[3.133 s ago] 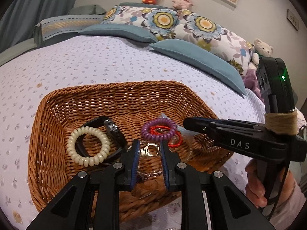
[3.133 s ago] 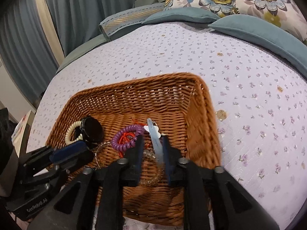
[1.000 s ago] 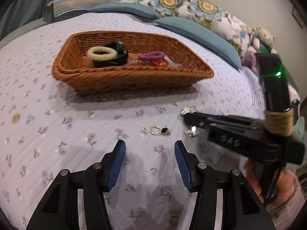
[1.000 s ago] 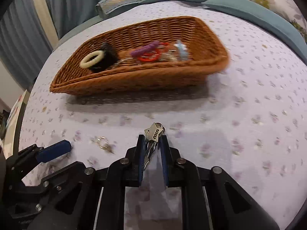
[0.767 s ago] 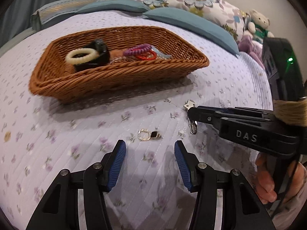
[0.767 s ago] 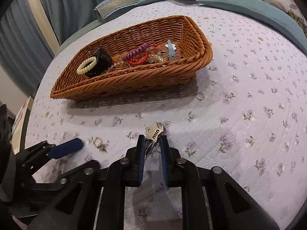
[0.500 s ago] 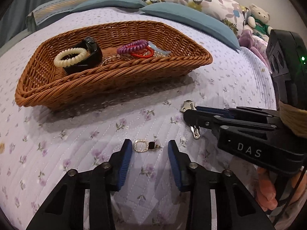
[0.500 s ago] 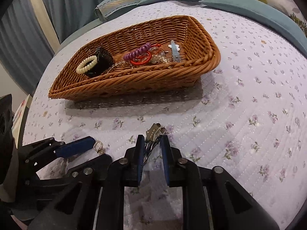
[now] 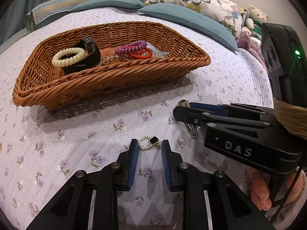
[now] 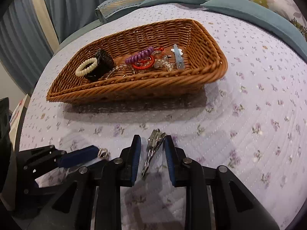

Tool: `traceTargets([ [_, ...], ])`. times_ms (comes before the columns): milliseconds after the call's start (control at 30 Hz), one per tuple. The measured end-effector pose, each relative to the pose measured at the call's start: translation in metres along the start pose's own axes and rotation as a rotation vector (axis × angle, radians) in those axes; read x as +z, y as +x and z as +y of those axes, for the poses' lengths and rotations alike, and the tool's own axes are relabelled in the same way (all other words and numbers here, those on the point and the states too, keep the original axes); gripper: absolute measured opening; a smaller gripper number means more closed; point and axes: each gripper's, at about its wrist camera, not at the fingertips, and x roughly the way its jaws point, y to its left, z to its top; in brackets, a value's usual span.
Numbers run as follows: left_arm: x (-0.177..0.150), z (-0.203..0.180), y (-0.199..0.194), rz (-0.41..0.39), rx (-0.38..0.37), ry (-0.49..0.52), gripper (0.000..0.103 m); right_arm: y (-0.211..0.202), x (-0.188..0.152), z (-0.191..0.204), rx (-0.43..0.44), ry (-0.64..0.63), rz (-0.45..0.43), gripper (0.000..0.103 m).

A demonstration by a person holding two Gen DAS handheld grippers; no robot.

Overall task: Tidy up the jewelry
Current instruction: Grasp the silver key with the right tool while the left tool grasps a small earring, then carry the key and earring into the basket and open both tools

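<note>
On the quilted bedspread [image 9: 57, 153] at the near left, the left gripper [image 9: 148, 149] has narrowed its fingers since a second ago and now brackets the small square earring [image 9: 148, 142], pads close on either side but not yet pinching it; that reads as a pick about to close, with the earring bound for the wicker basket [image 9: 115, 76] lying farther off; to the right, the right gripper [image 10: 151, 143] has parted since half a second ago, when it pinched the silver hair clip [image 10: 152, 147]; the clip now lies loose on the bedspread between the parted fingers, leaning toward the right pad, so it counts as set down, not stowed; inside the basket sit a cream coil bracelet [image 10: 86, 67], a black band [image 10: 101, 65], a purple coil tie [image 10: 139, 54], a red tie [image 10: 143, 64], clear beads [image 10: 163, 62] and a pale blue clip [image 10: 178, 57]; the two grippers work very near each other, and the basket's near wall must be cleared on any carry
</note>
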Motion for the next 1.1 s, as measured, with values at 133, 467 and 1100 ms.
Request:
traceTargets([
  [133, 0.002, 0.002, 0.001, 0.001, -0.004, -0.012, 0.025, 0.003, 0.000, 0.000, -0.006, -0.006, 0.009, 0.027],
  [467, 0.003, 0.002, 0.001, -0.008, -0.019, -0.011, 0.020, 0.005, 0.003, -0.001, 0.010, 0.014, -0.001, 0.015],
  [1100, 0.001, 0.003, -0.015, -0.086, 0.002, -0.004, 0.002, -0.008, 0.000, 0.000, 0.030, 0.007, -0.042, 0.013],
])
